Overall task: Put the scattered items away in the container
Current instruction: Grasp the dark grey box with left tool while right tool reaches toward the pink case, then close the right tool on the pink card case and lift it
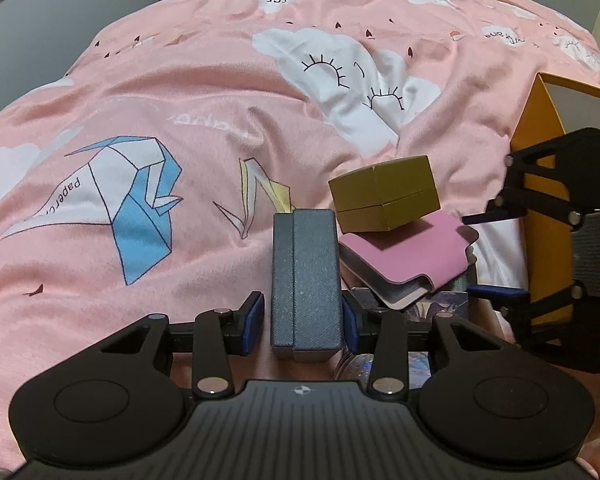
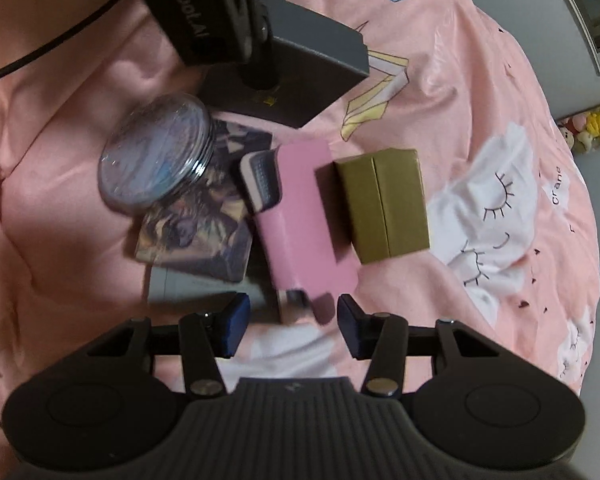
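Grey box (image 1: 306,284) pinched in downward-tilted left claw (image 1: 305,322) over the bedspread (image 1: 140,120).

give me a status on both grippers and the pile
Left gripper shut on dark box. Right gripper open over pink case. Gold box atop it.

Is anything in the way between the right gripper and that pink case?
Nothing blocks the pink case at its near end, just ahead of the open right gripper. But the gold box rests on its far part and may slide off when lifted.
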{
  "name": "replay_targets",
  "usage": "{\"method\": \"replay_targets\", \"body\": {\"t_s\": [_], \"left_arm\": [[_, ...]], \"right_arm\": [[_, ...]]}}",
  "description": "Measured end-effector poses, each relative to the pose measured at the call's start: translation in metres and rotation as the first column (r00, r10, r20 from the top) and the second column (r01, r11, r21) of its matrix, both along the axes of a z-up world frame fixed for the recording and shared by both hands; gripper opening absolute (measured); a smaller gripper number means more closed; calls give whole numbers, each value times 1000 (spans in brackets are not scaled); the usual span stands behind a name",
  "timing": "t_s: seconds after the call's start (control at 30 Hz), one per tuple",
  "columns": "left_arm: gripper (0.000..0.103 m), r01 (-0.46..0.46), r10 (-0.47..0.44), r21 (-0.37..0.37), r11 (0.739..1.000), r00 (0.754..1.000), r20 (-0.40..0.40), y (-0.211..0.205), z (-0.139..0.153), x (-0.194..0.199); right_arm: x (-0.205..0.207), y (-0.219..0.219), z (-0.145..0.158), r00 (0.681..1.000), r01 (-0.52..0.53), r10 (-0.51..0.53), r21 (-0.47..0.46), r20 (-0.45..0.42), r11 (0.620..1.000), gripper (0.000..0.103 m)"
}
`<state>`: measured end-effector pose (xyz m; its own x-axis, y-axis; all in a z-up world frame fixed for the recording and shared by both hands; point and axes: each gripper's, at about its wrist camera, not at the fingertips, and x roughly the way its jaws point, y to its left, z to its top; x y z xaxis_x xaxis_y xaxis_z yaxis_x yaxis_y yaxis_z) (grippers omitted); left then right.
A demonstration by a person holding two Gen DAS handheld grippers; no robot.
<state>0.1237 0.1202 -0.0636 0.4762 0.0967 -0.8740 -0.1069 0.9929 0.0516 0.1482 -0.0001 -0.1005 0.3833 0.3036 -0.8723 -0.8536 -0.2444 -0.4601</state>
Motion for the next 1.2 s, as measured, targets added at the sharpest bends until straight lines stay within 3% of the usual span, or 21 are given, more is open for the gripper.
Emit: {"method": "replay_targets", "body": {"t_s": [0.07,0.13,0.33,0.47,0.87,1.2], "left_arm": [[45,-3,3,-6,1000,1000,2,1,0,0],[44,-11,11,-6,1000,1000,3,0,-1,0],[40,-39,38,23,999,999,31,-9,-1,-6],[39,-43,41,38,998,998,48,-12,1,-12],[39,-46,40,36,998,987,155,-27,24,-38],[39,86,-84,-3,996,983,163,-61,36,-66]], "right_arm": [[1,3,-1,1000,2,-2,10,3,1000,49],[1,5,-2,1000,7,-8,15,19,1000,35],[-12,2,-1,996,0,-4,44,94,999,26],[-23,-3,16,990,9,-23,93,142,996,18],[-50,-22,85,980,189,-197,223,10,956,16],[-55,-53,118,890,442,-391,233,-234,867,15]]}}
